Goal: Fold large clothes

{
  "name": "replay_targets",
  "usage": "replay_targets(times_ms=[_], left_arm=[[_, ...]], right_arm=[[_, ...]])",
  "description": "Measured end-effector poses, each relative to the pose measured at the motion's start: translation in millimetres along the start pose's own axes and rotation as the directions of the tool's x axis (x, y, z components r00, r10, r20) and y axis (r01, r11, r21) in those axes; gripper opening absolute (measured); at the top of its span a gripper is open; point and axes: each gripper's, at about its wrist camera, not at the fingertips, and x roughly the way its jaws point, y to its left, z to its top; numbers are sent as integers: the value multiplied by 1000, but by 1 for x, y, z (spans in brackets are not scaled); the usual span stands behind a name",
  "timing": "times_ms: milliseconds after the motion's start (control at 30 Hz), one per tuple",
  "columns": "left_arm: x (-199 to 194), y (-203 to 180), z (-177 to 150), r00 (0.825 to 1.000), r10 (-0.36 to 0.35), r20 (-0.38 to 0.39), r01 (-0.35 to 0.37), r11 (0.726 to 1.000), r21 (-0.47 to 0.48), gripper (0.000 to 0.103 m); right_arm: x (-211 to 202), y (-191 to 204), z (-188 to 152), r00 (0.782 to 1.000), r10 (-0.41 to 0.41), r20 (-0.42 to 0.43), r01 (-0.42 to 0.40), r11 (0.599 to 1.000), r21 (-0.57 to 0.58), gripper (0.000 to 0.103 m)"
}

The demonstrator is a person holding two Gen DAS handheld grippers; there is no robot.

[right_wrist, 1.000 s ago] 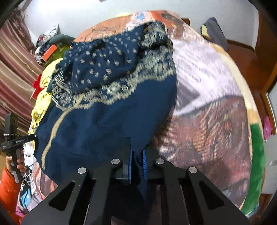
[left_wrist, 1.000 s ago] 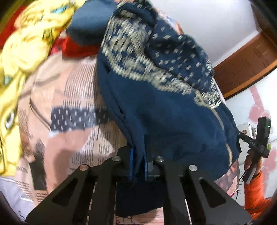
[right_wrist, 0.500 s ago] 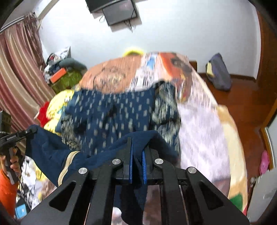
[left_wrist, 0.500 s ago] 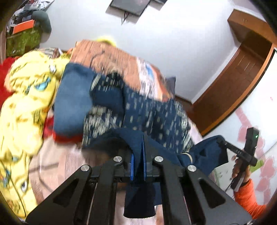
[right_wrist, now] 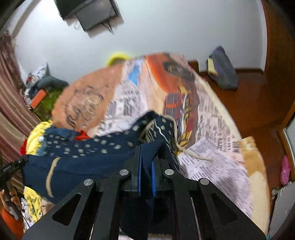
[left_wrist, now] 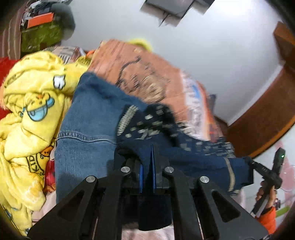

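Observation:
A dark navy garment with pale dotted and banded print hangs stretched between my two grippers above the bed. My left gripper is shut on one edge of it, cloth bunched between the blue pads. In the right wrist view the same navy garment runs leftward from my right gripper, which is shut on its other edge. A pale drawstring trails from it onto the bedspread. Each view shows the other gripper at its far side: the right one, the left one.
A printed orange and newsprint-pattern bedspread covers the bed. Blue jeans and a yellow cartoon blanket lie at the left. A dark bag sits on the wooden floor by the wall. A screen hangs on the wall.
Both grippers have lifted the navy garment off the bed and swept it toward the far end; it was spread over the bedspread and now hangs taut between them.

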Motion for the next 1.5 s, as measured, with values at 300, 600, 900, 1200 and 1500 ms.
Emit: replay_targets(times_ms=[300,600,900,1200,1500], left_arm=[[26,5,-15,999,48,-21,-46,995,90,10],[-1,-39,-27,977,213,-2,-201,926,318,31],[-41,-78,-73,976,205,75,-217,868,447,89],[2,-80,-108,965,260,-33,-211,846,490,90],[13,-71,-88,966,260,-11,-229,870,437,90]], right_arm=[[37,-15,-16,999,5,-46,-3,999,35,9],[-11,10,-22,994,-86,-69,78,991,-109,42],[-50,34,-58,997,-7,-76,-6,985,-170,50],[-31,51,-86,991,1,-137,-30,977,-211,50],[15,52,-78,979,21,-201,-52,987,-149,50]])
